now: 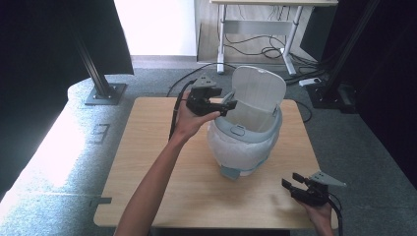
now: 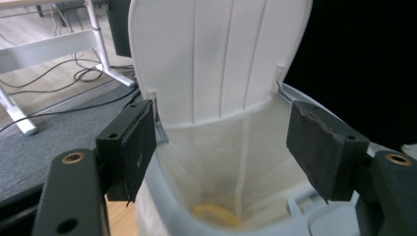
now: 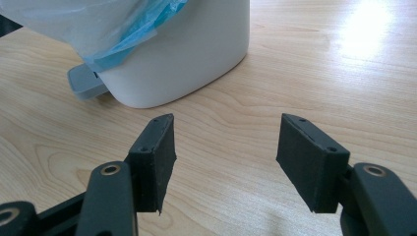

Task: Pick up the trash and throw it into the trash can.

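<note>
I have the left hand-held gripper (image 1: pixel 227 106) up at the rim of the small white plastic pedal bin (image 1: pixel 244 140), which stands near the middle of the pale wooden worktop (image 1: pixel 162 172) with its white ribbed lid (image 1: pixel 258 91) tipped up and back. In the left gripper view my jaws stand wide apart and empty, looking down into the thin translucent bin liner (image 2: pixel 231 162); something yellowish (image 2: pixel 214 215) lies at the bottom, too blurred for me to name.

My right hand-held gripper (image 1: pixel 295 186) waits low at the near right corner of the worktop, jaws also apart with nothing between them, well away from the bin's base and its grey foot pedal (image 3: pixel 86 81).

I judge the step to be dealing with the liner or the lid. To do it well, I would bring one pad (image 2: pixel 130 147) inside the rim and one outside, pinch only the plastic film, and close gently so it doesn't tear. The bin looks light, so I'd steady its body with the right one before pulling anything.
</note>
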Demonstrator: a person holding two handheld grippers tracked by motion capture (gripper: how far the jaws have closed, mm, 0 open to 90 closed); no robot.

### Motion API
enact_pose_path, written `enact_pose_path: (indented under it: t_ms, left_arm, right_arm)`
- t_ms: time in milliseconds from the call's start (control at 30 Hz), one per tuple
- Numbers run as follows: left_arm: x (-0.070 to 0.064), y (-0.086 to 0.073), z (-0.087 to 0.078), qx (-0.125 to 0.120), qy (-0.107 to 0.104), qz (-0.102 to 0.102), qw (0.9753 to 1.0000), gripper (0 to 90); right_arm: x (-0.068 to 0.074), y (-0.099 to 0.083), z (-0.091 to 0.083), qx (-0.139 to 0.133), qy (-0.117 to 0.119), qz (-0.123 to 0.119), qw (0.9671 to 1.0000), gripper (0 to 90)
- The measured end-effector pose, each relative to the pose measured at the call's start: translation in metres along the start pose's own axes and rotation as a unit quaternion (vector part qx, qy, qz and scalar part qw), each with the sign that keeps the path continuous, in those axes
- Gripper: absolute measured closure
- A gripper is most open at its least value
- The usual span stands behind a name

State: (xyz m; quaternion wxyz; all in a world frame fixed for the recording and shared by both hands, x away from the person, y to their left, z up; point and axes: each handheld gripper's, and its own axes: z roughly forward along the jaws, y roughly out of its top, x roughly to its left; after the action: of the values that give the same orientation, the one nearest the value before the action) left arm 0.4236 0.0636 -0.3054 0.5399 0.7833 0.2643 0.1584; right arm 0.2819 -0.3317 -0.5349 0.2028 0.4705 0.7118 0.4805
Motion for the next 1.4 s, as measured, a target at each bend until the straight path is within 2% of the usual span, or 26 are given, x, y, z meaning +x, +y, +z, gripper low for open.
enact_pose_path:
  t_ms: [167, 267, 333, 367, 400, 467, 500, 600, 633, 667, 767, 933, 1100, 1133, 1167, 1267, 1400]
  left_arm:
    - [-0.001, -0.019, -0.019, -0.003, 0.004, 0.008, 1.0000, 26.4]
    - [0.000, -0.032, -0.032, -0.009, 0.001, 0.002, 1.0000, 26.4]
    - [0.000, -0.041, -0.040, -0.009, 0.008, 0.004, 0.9999, 26.4]
    - [0.000, -0.050, -0.047, -0.006, 0.017, 0.007, 0.9998, 26.4]
    - [0.000, -0.050, -0.047, -0.006, 0.017, 0.007, 0.9998, 26.3]
    - [0.001, -0.064, -0.058, -0.004, 0.020, 0.004, 0.9998, 25.9]
    - [0.001, -0.064, -0.058, -0.004, 0.020, 0.004, 0.9998, 25.9]
    - [0.000, -0.077, -0.067, -0.003, 0.023, 0.001, 0.9997, 25.9]
    - [-0.001, -0.088, -0.072, -0.001, 0.027, 0.000, 0.9996, 25.9]
    - [-0.001, -0.088, -0.072, -0.001, 0.027, 0.000, 0.9996, 25.9]
    - [-0.003, -0.108, -0.079, 0.004, 0.032, -0.006, 0.9994, 25.9]
    - [-0.006, -0.150, -0.086, 0.017, 0.038, -0.026, 0.9988, 25.8]
    - [-0.002, -0.187, -0.088, 0.035, 0.039, -0.041, 0.9978, 24.8]
    - [-0.001, -0.202, -0.088, 0.044, 0.037, -0.049, 0.9971, 24.9]
    - [-0.001, -0.202, -0.088, 0.044, 0.037, -0.049, 0.9971, 24.9]
    - [0.001, -0.219, -0.086, 0.060, 0.037, -0.054, 0.9960, 24.9]
    - [0.003, -0.234, -0.084, 0.079, 0.038, -0.061, 0.9943, 24.9]
  right_arm:
    - [0.002, 0.000, 0.001, 0.001, 0.001, -0.002, 1.0000, 39.2]
    - [0.003, 0.000, 0.002, 0.002, 0.002, -0.002, 1.0000, 39.2]
    - [0.003, 0.000, 0.002, 0.003, 0.002, -0.002, 1.0000, 39.2]
    - [0.003, 0.000, 0.002, 0.003, 0.002, -0.002, 1.0000, 39.2]
    - [0.003, 0.000, 0.002, 0.003, 0.002, -0.002, 1.0000, 39.2]
    - [0.004, 0.001, 0.002, 0.002, 0.002, -0.003, 1.0000, 39.2]
    - [0.004, 0.001, 0.002, 0.002, 0.002, -0.003, 1.0000, 39.2]
    - [0.006, 0.002, 0.003, 0.002, 0.003, -0.005, 1.0000, 39.1]
    - [0.006, 0.002, 0.003, 0.002, 0.004, -0.006, 1.0000, 39.1]
    - [0.006, 0.002, 0.003, 0.002, 0.004, -0.006, 1.0000, 39.1]
    - [0.008, 0.003, 0.003, 0.000, 0.005, -0.007, 1.0000, 39.1]
    - [0.011, 0.009, 0.002, -0.009, 0.008, -0.012, 0.9999, 38.8]
    - [0.012, 0.011, 0.000, -0.014, 0.008, -0.013, 0.9998, 38.8]
    - [0.010, 0.011, -0.001, -0.014, 0.006, -0.010, 0.9998, 38.8]
    - [0.010, 0.011, -0.001, -0.014, 0.006, -0.010, 0.9998, 38.8]
    - [0.008, 0.011, 0.000, -0.013, 0.004, -0.008, 0.9999, 38.8]
    - [0.008, 0.012, 0.000, -0.015, 0.001, -0.010, 0.9998, 38.8]
